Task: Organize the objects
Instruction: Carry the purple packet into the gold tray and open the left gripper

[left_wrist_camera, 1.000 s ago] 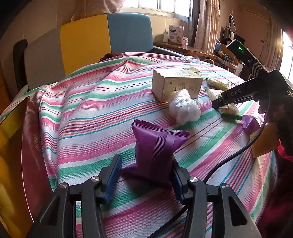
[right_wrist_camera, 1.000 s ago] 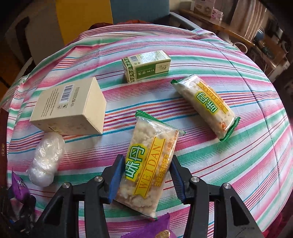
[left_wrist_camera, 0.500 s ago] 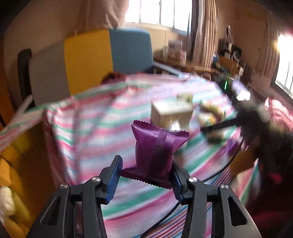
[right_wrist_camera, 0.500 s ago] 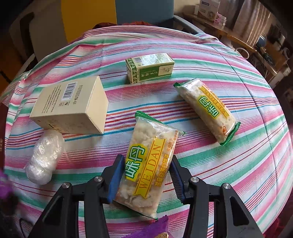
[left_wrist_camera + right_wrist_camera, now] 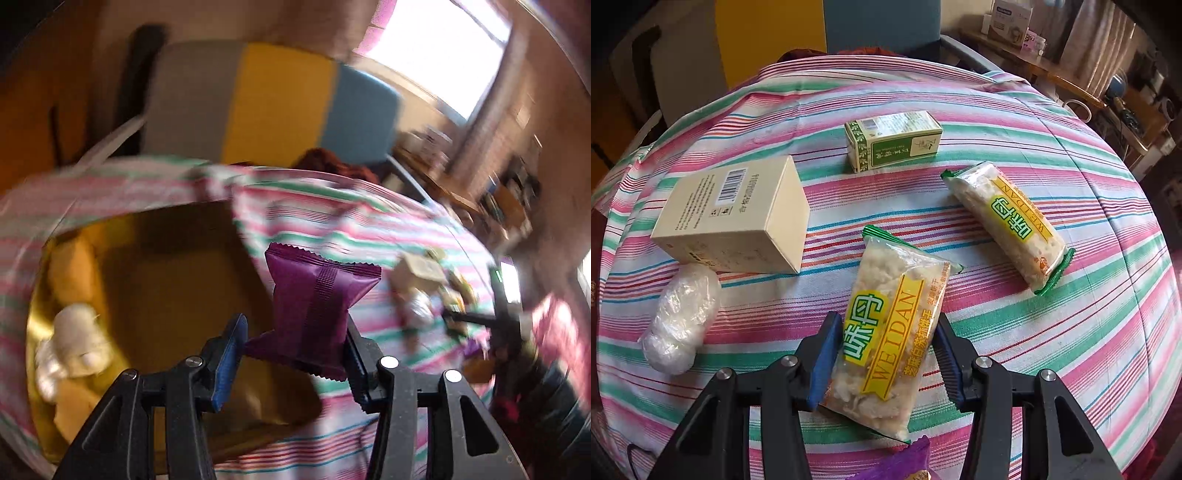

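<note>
Our left gripper (image 5: 293, 349) pinches a purple packet (image 5: 319, 308), held upright and lifted off the striped cloth (image 5: 369, 236). The right finger presses the packet's side; the blue left pad (image 5: 229, 363) stands a little off its lower corner, so the grip looks one-sided. Behind the packet we see a yellow bin (image 5: 155, 280) with something pale and crumpled (image 5: 74, 336) in it at the left. This view is badly blurred, so we cannot tell whether the packet hangs over the bin or beside it.

Our right gripper (image 5: 886, 354) closes on a Weidan snack bag (image 5: 892, 328), both pads against its sides. The bag's far end lies on the cloth (image 5: 1071, 332); we cannot tell whether its near end does.

On the cloth around it:
- a second Weidan bag (image 5: 1008, 225), off to the right, lying apart
- a green box (image 5: 894, 144) further back
- a beige box (image 5: 735, 218) at the left
- a white plastic wad (image 5: 681, 317) just in front of the beige box
- a purple wrapper's edge (image 5: 905, 461) at the bottom of the right view, below the held bag
</note>
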Demonstrator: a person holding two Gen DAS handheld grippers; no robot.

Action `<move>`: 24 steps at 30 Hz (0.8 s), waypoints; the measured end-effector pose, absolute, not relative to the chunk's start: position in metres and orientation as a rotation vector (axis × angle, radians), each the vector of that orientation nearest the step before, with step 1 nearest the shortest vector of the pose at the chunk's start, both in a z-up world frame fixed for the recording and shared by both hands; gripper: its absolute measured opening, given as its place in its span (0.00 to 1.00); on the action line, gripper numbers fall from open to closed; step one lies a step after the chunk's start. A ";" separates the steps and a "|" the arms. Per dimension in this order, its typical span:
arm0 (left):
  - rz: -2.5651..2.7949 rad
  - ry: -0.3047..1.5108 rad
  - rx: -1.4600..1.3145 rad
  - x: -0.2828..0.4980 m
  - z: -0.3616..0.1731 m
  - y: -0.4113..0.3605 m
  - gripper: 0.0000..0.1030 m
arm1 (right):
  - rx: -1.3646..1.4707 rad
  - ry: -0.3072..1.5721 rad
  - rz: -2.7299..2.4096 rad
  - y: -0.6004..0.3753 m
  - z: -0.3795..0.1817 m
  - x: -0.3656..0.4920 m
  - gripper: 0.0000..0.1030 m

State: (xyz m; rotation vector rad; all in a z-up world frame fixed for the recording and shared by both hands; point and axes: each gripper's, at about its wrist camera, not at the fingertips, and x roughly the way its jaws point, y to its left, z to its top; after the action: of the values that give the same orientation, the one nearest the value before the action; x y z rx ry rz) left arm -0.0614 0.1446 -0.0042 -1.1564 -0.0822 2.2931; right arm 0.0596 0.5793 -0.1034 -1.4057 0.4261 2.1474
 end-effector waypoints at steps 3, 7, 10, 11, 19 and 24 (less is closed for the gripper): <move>2.364 -0.178 -1.210 -0.089 -0.008 0.105 0.49 | -1.407 0.422 2.147 0.574 -0.101 0.061 0.49; 2.410 -0.273 -1.291 -0.126 -0.017 0.073 0.49 | -1.410 0.411 2.146 0.570 -0.100 0.062 0.49; 2.449 -0.276 -1.329 -0.148 -0.027 0.065 0.49 | -1.412 0.406 2.145 0.568 -0.098 0.063 0.49; 2.460 -0.265 -1.345 -0.156 -0.032 0.065 0.49 | -1.413 0.402 2.145 0.567 -0.098 0.063 0.49; 2.483 -0.214 -1.506 -0.207 -0.075 0.063 0.49 | -1.419 0.391 2.146 0.563 -0.098 0.063 0.49; 2.472 -0.172 -1.625 -0.231 -0.096 0.065 0.49 | -1.420 0.386 2.145 0.561 -0.097 0.063 0.49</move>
State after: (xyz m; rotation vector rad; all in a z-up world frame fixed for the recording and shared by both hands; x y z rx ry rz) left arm -0.2310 0.0646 -0.0957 -1.6251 -0.1724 2.4723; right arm 0.0633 0.5613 -0.0971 -1.4202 0.3863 2.1453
